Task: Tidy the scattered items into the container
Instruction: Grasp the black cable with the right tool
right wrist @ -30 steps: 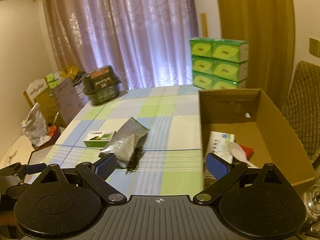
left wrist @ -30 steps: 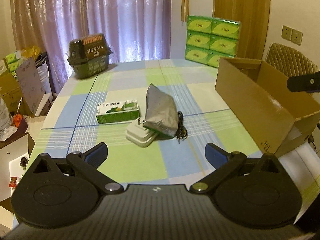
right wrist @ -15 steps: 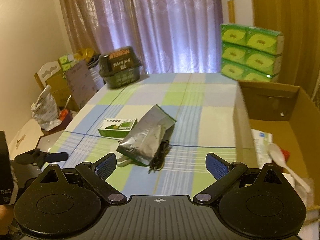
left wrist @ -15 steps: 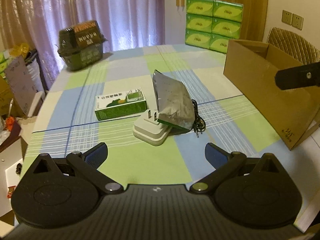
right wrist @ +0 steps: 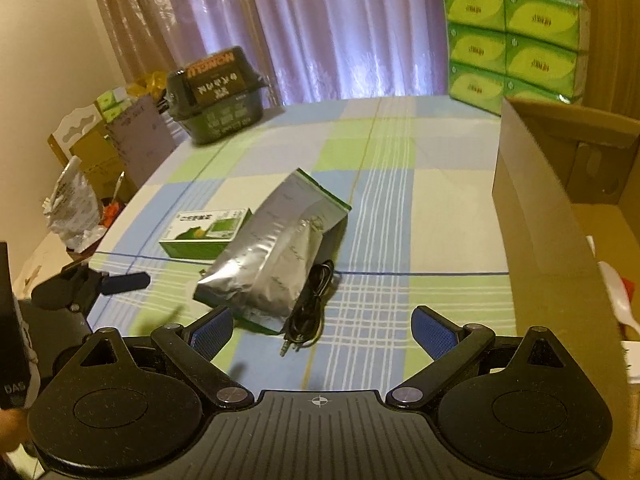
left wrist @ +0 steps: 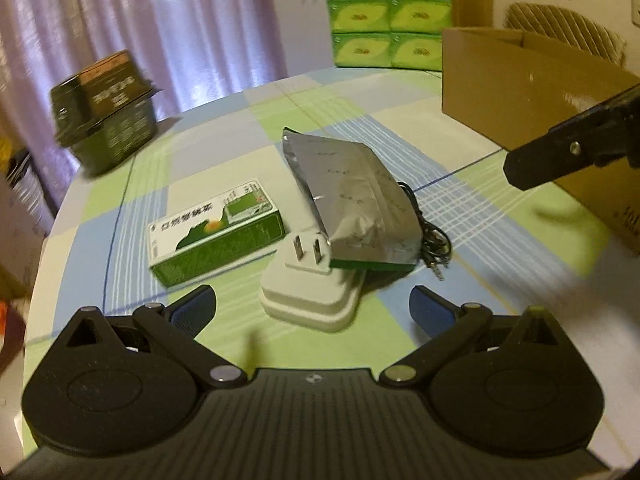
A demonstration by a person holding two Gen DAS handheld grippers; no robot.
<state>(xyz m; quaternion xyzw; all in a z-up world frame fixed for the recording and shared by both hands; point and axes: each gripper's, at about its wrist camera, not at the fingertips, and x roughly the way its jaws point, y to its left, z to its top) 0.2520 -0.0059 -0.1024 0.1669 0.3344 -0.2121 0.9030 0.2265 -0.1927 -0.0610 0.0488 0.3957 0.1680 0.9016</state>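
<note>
Far left of the table (right wrist: 448,208), near the curtain: a dark green lidded tub (left wrist: 106,110), somewhat blurred in the left wrist view.

Left gripper (left wrist: 312,310) — jaws spread wide, blue pads (left wrist: 192,308) well apart, nothing between them. It hangs low over the near edge of the checked cloth, pointing at the cluster of loose items.

Cluster, from the left: a green and white carton (left wrist: 216,232) lying flat; just beside it a white plug adapter (left wrist: 314,294), prongs facing up; a silver foil pouch (left wrist: 354,200) with a green bottom edge lies across the adapter's far side, touching it. A coiled black cable (left wrist: 434,246) sits against the pouch's right flank, its jack plug toward the near edge.

Right gripper (right wrist: 322,328) — also wide open, empty, pads on either side of the cable's near end in its own view, above the cloth rather than on it. Whether it touches anything, I cannot tell.

Right side: open cardboard box (right wrist: 536,216), standing on the table's right edge, well apart from the cluster. Inside, partly hidden by the wall, a white spoon (right wrist: 618,296) and something red.

Behind the box, stacked green tissue packs (right wrist: 516,40) by the curtain.
</note>
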